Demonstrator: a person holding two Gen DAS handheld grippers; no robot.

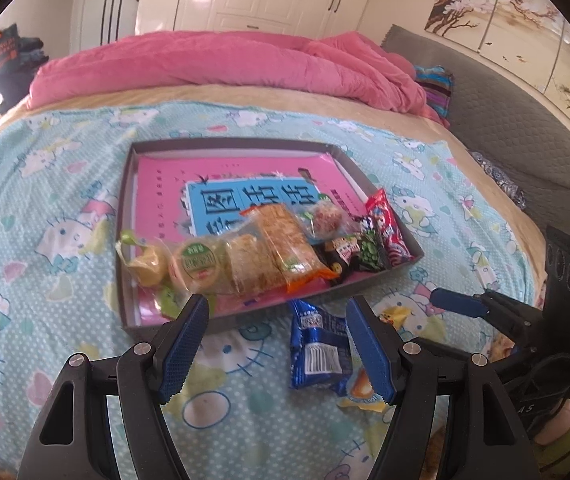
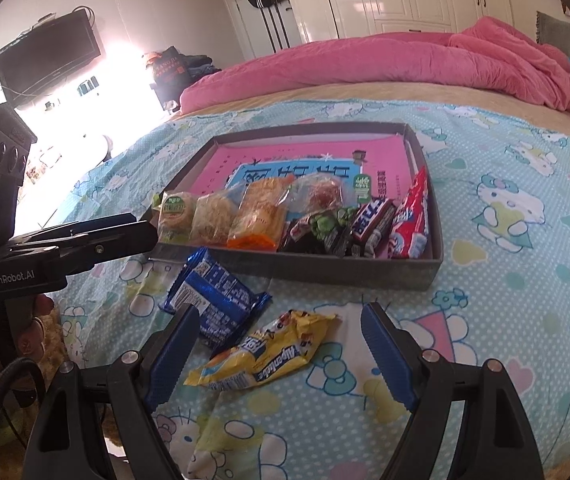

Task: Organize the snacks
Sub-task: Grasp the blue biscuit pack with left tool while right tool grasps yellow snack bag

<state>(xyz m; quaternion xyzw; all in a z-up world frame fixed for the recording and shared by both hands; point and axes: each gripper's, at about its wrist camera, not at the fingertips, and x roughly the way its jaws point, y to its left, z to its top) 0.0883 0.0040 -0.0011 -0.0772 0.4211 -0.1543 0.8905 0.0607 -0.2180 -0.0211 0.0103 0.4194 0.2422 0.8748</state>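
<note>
A shallow grey box with a pink book inside lies on the bed. Several snacks line its near side, among them an orange-edged cracker pack and a red candy pack. A blue snack pack and a yellow snack pack lie on the sheet before the box. My left gripper is open and empty, just left of the blue pack. My right gripper is open, its fingers astride the yellow pack above the sheet.
The bed has a light-blue cartoon sheet. A pink quilt is heaped at the far side. A grey headboard runs along the right. A television hangs on the far left wall.
</note>
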